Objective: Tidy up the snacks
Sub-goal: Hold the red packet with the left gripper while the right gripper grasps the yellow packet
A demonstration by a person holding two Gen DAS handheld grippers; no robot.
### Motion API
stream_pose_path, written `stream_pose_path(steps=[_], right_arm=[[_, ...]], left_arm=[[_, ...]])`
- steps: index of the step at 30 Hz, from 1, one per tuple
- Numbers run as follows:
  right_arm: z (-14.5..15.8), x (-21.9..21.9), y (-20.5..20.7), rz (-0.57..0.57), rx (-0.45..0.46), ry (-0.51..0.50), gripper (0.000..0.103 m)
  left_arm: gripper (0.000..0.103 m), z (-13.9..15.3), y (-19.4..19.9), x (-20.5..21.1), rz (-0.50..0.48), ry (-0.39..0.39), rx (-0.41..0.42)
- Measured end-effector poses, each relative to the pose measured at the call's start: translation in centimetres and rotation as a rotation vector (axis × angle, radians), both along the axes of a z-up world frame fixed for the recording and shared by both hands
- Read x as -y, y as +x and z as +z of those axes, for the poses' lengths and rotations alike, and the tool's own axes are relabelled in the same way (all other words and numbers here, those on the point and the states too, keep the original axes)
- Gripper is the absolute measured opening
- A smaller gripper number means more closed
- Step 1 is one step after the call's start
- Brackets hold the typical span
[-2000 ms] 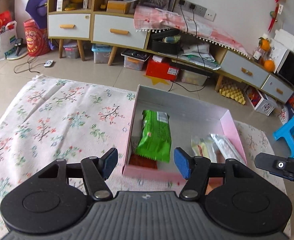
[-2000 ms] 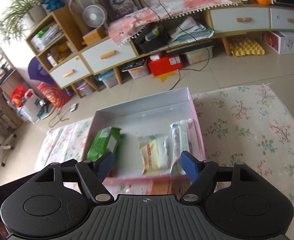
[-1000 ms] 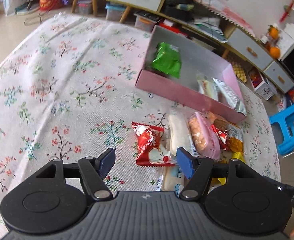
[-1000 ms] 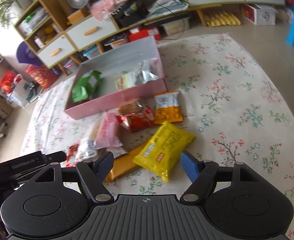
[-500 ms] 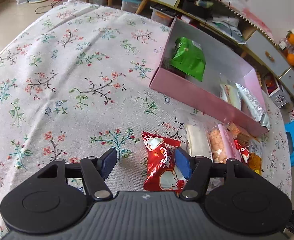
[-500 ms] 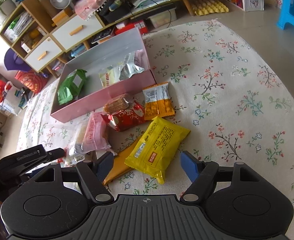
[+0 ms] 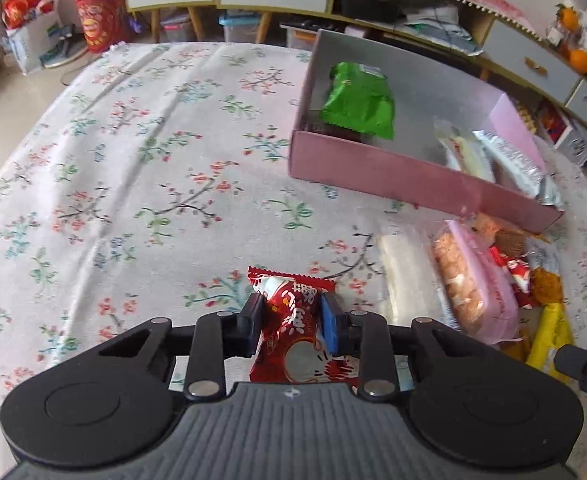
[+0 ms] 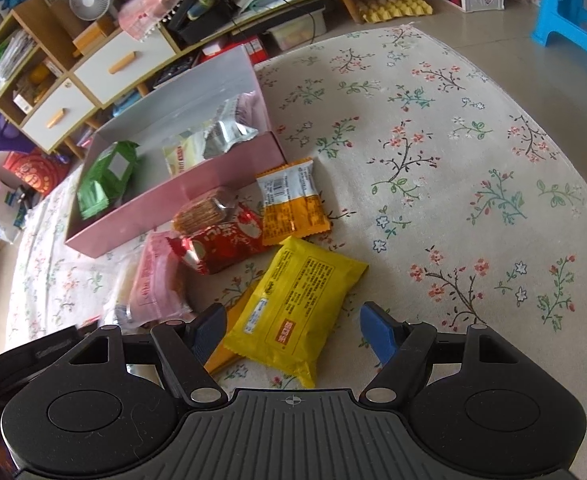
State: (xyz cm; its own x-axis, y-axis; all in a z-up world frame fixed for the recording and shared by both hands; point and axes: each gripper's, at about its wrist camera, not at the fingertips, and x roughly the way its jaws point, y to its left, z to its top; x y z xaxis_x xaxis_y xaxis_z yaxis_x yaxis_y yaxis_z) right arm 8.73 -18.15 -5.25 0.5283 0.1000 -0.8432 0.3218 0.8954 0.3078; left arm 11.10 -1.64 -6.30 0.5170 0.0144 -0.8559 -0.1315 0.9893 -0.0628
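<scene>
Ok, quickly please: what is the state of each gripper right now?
Left gripper: shut on the red snack packet.
Right gripper: open, holding nothing, with the yellow snack packet lying between its jaws.

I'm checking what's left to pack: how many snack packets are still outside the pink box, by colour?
Red: 2, the gripped red packet in the left gripper and the loose red packet
Orange: 2, the orange-and-white packet and the flat orange packet
Yellow packet: 1
Pink packet: 1
White packet: 1
Clear cracker packet: 1
Total: 8
</scene>
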Motion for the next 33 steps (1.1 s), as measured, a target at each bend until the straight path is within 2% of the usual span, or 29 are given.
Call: stream_pose_path(steps=[5, 12, 14, 17, 23, 33], right_arm=[[-0.7, -0.7, 0.5, 0.012, 0.0, -0.029, 0.075], [-1.6, -2.4, 1.3, 0.068, 0.018, -0.111, 0.074], [-1.5, -2.7, 1.2, 0.081, 0.022, -0.125, 0.059], [-0.6, -2.1, 0.7, 0.06, 0.025, -0.081, 0.055], [0.8, -2.3, -0.1, 0.088, 0.061, -0.105, 0.054], [1.5, -3.7, -0.2, 0.164, 0.092, -0.107, 0.054]], left_arm=[[0.027, 0.1, -0.1, -0.6, 0.013, -0.016, -0.013], [0.027, 0.2, -0.2, -0.5, 0.03, 0.035, -0.003], [0.027, 0.4, -0.3, -0.7, 0.036, 0.022, -0.002], [0.027, 1.0, -0.7, -1.0, 0.047, -0.005, 0.016], [0.027, 2.1, -1.4, -0.6, 0.023, -0.039, 0.055], [0.027, 2.2, -1.4, -0.7, 0.017, -0.046, 0.065]])
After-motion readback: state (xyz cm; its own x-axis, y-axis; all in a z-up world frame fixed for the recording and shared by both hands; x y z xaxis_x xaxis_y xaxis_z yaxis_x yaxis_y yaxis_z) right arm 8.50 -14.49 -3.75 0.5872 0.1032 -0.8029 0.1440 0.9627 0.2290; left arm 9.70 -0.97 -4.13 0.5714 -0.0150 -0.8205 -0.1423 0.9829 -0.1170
